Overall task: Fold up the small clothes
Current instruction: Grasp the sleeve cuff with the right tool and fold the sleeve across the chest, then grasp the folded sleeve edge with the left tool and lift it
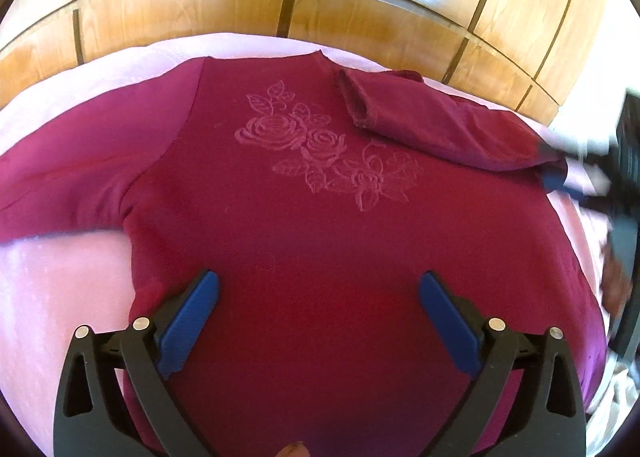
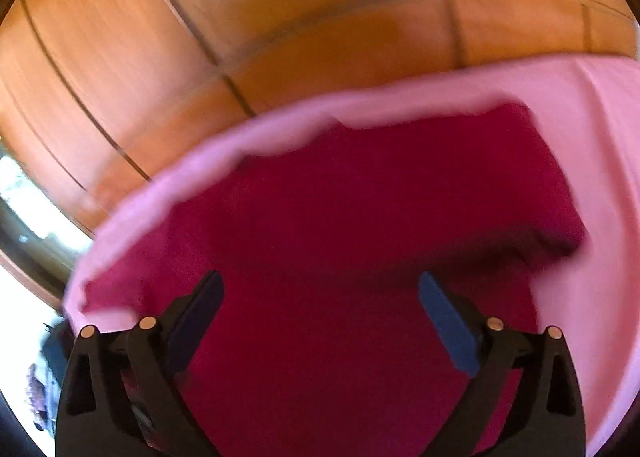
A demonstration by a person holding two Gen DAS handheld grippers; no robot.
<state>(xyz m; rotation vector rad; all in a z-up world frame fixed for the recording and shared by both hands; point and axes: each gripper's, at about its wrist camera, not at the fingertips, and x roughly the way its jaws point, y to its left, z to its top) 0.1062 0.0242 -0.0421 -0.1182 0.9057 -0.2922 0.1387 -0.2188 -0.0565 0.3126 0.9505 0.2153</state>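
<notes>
Wooden wardrobe doors point(image 1: 360, 9) fill the far side of the room, and in front of them we have a pink bedsheet point(image 1: 60, 289) spread as our folding surface. On it lies the maroon top point(image 1: 320, 225), front up, with its rose print point(image 1: 328, 153) showing and its neckline at the far edge.

We see the right sleeve point(image 1: 432, 125) already laid inward across the chest, cuff pointing toward the collar, which narrows that side into a straight edge. The left sleeve point(image 1: 68, 193) is out flat to the left over the sheet, so that side is not yet folded in.

Our left gripper point(image 1: 319, 289) hangs over the near part of the body, fingers spread wide with nothing between them, apparently free for the next grab. Our right gripper point(image 2: 320, 293) is also wide apart and gripping nothing; its own view is blurred, but maroon cloth sits right beneath it with pink sheet to the far right. At the right edge of the left view, it appears as a smeared dark shape beside the folded sleeve.

We judge the left sleeve comes next, gathered in to match the other.
</notes>
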